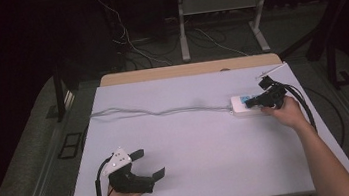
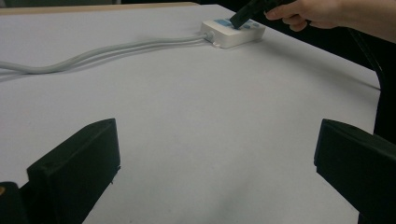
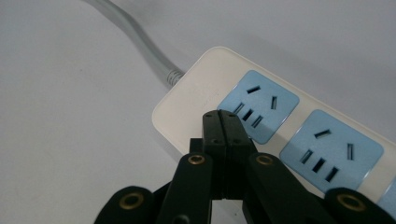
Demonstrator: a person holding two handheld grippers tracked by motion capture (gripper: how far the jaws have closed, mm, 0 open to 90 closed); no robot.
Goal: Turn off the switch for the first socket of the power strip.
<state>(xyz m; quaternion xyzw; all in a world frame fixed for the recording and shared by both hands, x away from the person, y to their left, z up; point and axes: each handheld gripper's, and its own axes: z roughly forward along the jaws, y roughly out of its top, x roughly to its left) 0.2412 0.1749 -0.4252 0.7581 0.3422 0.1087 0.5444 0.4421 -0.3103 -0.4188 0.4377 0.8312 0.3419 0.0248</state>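
Pressing closed, empty right gripper [image 3: 220, 116] on strip [image 3: 196, 100]; may skid it. Left gripper [image 1: 148, 164] wide, empty, well apart.

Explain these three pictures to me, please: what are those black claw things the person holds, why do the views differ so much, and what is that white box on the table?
No robot here: a person holds a hand-operated gripper in each hand. One picture looks down from above the table. The other two come from small cameras riding on the grippers, looking along their black jaws. The left gripper rests near the table's front edge, jaws wide apart, holding nothing. The right gripper has its jaws pressed together, its tip at the white power strip by a blue socket; it grips nothing. The strip's grey cable runs across the table.
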